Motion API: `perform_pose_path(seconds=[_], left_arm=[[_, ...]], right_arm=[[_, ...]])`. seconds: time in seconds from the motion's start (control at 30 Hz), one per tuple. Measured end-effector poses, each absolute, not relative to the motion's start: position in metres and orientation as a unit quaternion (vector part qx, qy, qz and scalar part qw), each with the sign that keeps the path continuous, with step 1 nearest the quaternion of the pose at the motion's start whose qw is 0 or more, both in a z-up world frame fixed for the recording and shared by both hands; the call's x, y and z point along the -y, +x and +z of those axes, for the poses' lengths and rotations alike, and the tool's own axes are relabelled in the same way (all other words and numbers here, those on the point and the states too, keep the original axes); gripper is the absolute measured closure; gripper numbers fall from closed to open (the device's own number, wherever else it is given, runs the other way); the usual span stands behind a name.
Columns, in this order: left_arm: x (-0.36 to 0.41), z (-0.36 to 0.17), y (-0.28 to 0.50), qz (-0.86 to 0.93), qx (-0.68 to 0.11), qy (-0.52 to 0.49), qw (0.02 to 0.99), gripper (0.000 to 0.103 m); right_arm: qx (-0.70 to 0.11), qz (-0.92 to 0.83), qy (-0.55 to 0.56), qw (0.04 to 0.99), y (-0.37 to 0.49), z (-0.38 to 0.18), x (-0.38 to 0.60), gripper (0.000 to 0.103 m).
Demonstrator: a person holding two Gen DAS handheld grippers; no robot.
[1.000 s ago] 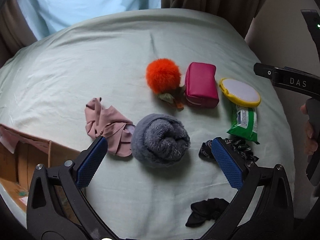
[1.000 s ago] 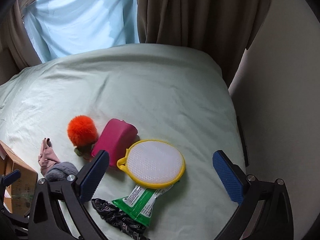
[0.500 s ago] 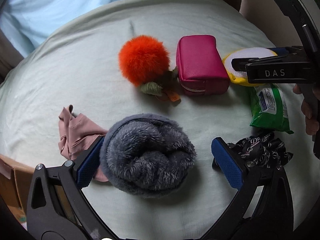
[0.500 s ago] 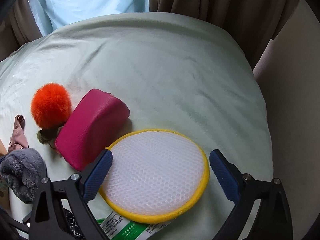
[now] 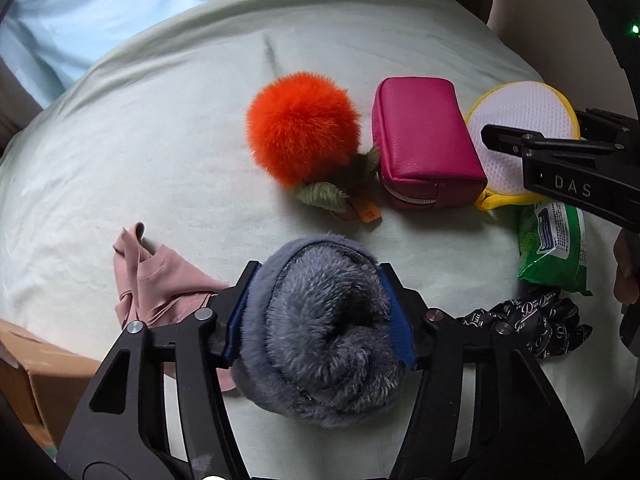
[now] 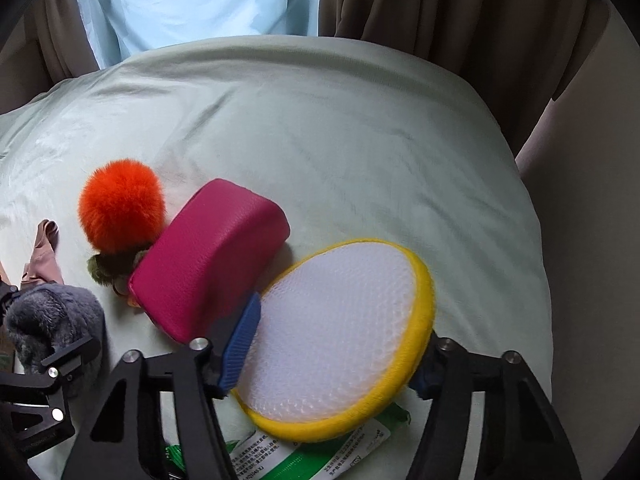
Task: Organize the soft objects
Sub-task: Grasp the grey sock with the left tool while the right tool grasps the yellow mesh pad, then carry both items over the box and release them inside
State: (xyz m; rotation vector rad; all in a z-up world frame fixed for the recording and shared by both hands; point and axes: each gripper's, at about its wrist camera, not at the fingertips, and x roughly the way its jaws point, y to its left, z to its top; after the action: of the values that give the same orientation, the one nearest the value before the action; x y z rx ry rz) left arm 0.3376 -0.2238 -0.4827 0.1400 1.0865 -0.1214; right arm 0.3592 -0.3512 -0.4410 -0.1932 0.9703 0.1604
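Note:
A rolled grey furry sock (image 5: pixel 324 340) lies on the pale green bed sheet (image 5: pixel 140 152). My left gripper (image 5: pixel 319 276) straddles it, jaws closing, and both blue pads press into its sides. A round white mesh pad with a yellow rim (image 6: pixel 340 320) sits between the jaws of my right gripper (image 6: pixel 338 344), which are also closing. The left pad touches its rim, the right pad is mostly hidden behind the rim, and the pad is tilted. An orange pompom (image 5: pixel 302 128), a pink pouch (image 5: pixel 424 140) and a crumpled pink cloth (image 5: pixel 152 280) lie nearby.
A green wipes pack (image 5: pixel 554 248) and a black printed scrunchie (image 5: pixel 532 320) lie to the right of the sock. A cardboard box (image 5: pixel 36 380) stands at the bed's lower left edge. Brown curtains (image 6: pixel 460 12) and a wall bound the far side. A hand (image 5: pixel 626 276) shows at the right edge.
Both grippers came down toward the bed. The left jaws closed onto the grey sock. The right jaws closed onto the mesh pad, which now tilts up.

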Motion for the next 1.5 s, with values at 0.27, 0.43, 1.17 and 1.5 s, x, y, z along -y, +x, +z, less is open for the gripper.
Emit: perform_pose_path(seconds=[0.27, 0.43, 1.17, 1.5], left_arm=[[0.219, -0.475, 0.335, -0.069, -0.514, 0.063, 0.853, 0.061], [0.207, -0.459, 0.328, -0.066, -0.506, 0.050, 0.859, 0.061], [0.146, -0.241, 0.233, -0.058, -0.431, 0.006, 0.901, 0.061], [0.032, -0.163, 0.188, -0.047, -0.419, -0.008, 0.907, 0.061]], right_arm=[[-0.460, 0.085, -0.059, 0.882, 0.362, -0.430, 0.358, 0.083], [-0.449, 0.079, -0.044, 0.889, 0.356, -0.411, 0.349, 0.086], [-0.390, 0.069, 0.002, 0.918, 0.225, -0.188, 0.311, 0.086], [-0.394, 0.079, 0.017, 0.916, 0.168, -0.124, 0.214, 0.086]])
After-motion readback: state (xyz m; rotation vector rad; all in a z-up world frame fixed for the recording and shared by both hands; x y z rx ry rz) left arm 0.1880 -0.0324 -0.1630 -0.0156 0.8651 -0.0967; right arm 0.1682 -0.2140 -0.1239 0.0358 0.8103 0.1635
